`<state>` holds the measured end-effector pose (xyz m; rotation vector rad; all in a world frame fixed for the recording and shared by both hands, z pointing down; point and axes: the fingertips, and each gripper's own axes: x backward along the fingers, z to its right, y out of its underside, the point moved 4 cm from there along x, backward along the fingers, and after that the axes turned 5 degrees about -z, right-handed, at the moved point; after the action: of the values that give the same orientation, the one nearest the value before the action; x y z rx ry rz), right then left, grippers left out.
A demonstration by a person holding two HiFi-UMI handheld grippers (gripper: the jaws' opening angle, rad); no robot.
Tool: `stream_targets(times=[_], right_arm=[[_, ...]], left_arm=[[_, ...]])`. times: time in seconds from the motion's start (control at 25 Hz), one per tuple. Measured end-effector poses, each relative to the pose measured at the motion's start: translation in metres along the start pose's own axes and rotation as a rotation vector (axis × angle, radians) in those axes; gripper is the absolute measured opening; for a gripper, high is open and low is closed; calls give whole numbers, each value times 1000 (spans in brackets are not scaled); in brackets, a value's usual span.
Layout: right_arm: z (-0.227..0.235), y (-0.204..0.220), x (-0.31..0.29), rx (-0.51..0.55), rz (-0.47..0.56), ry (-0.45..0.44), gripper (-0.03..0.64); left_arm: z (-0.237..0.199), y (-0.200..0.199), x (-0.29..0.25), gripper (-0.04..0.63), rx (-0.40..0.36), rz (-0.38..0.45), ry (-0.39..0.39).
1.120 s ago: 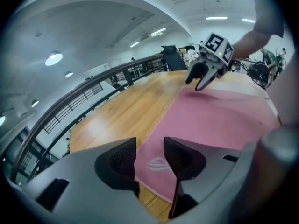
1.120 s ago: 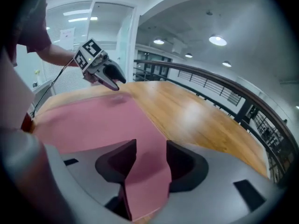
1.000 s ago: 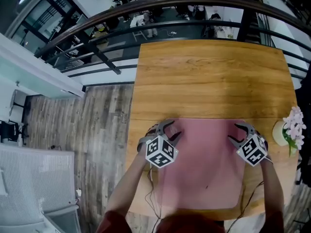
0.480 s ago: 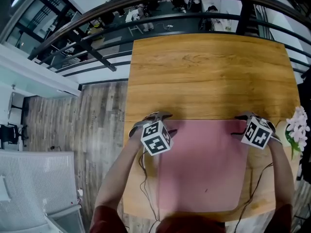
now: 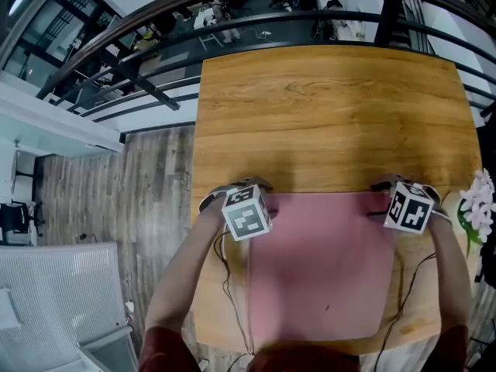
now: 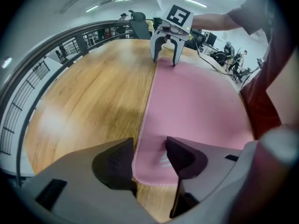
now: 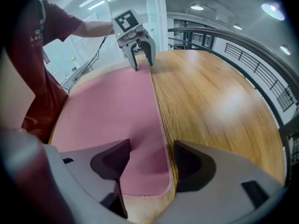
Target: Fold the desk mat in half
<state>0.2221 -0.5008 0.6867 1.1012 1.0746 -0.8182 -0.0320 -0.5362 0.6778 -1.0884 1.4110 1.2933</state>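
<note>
A pink desk mat [image 5: 322, 270] lies flat on the near half of the wooden table [image 5: 325, 115]. My left gripper [image 5: 246, 188] points steeply down at the mat's far left corner [image 6: 149, 164]. That corner lies between its open jaws, and the pads do not press it. Those jaws have just opened wide and eased in slightly. My right gripper [image 5: 385, 190] stands the same way over the far right corner [image 7: 156, 171]; its jaws have just been opening, one finger [image 7: 112, 162] over the mat, the other [image 7: 194, 164] over bare wood. Each gripper shows in the other's view: the right [image 6: 164, 59], the left [image 7: 143, 64].
A white pot with pale pink flowers [image 5: 474, 208] stands at the table's right edge, close to my right gripper. Beyond the table's far edge runs a dark railing [image 5: 232, 6]. Wooden floor [image 5: 116, 208] lies to the left. Cables trail from both grippers toward me.
Both grippers moved from over the mat's sides out to its far corners and tipped downward. Their jaws stand wider apart than a second ago.
</note>
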Motion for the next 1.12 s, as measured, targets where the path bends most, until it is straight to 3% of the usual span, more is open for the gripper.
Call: stream_targets(times=[0.04,0.2,0.32,0.56,0.8,1.12], right_arm=[[0,1,0,1,1,-1,301],[-5,1,3,24,-8,13,263],[-8,-2,2,25,-19,12,252],[-19,-2,6,31,-47,12,202],[-37,-3,7,42,-45,25,75],[-53,-7,19,52,-47,132,64]], left_arm=[[1,-1,0,221,12,-3,14],[5,-5,-2,216,13,-31,27],[13,-4,-2,159,-17,-68,22],[29,-4,2,83,-13,-39,-28],[34,-3,5,78,-35,-57,-89],[49,-2,21,72,-31,-37,-158]])
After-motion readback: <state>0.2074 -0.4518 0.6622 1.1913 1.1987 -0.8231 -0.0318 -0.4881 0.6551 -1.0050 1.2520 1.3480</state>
